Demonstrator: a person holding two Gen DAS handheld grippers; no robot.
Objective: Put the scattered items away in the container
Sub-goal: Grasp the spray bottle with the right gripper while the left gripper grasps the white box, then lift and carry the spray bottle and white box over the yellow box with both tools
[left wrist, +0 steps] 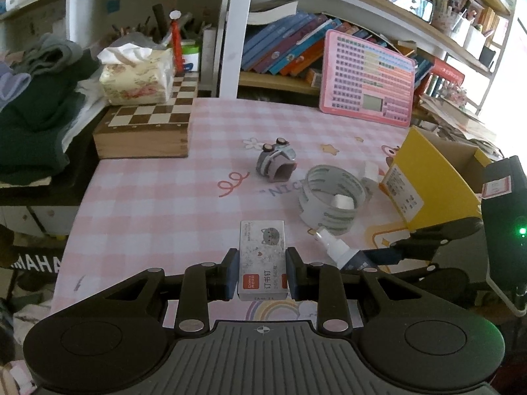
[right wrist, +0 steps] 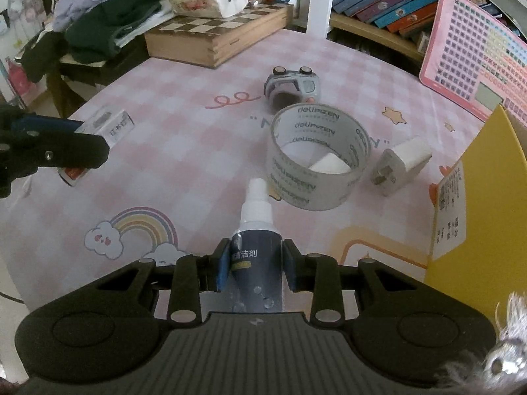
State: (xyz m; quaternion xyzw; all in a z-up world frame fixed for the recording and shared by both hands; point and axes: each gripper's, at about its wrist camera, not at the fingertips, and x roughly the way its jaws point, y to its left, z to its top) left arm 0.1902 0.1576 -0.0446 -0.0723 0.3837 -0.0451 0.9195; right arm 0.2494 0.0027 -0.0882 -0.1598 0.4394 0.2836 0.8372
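Note:
My left gripper (left wrist: pixel 262 271) is shut on a small white staple box (left wrist: pixel 262 256), held just above the pink checked tablecloth; the same box (right wrist: pixel 110 128) shows at the left of the right wrist view. My right gripper (right wrist: pixel 253 265) is shut on a dark spray bottle (right wrist: pixel 258 247) with a white nozzle, and that bottle (left wrist: pixel 342 253) appears low right in the left wrist view. A clear tape roll (right wrist: pixel 318 154) lies ahead with a white block inside it. A toy car (right wrist: pixel 293 87) lies behind it, and a white charger plug (right wrist: pixel 402 166) lies at its right. The yellow cardboard box (left wrist: pixel 438 184) stands at the right.
A wooden chessboard box (left wrist: pixel 148 128) with a tissue pack (left wrist: pixel 138 75) sits at the back left beside piled clothes (left wrist: pixel 39 98). A pink learning pad (left wrist: pixel 369 79) leans against the bookshelf at the back right. The table's (left wrist: pixel 148 197) left edge drops off to the floor.

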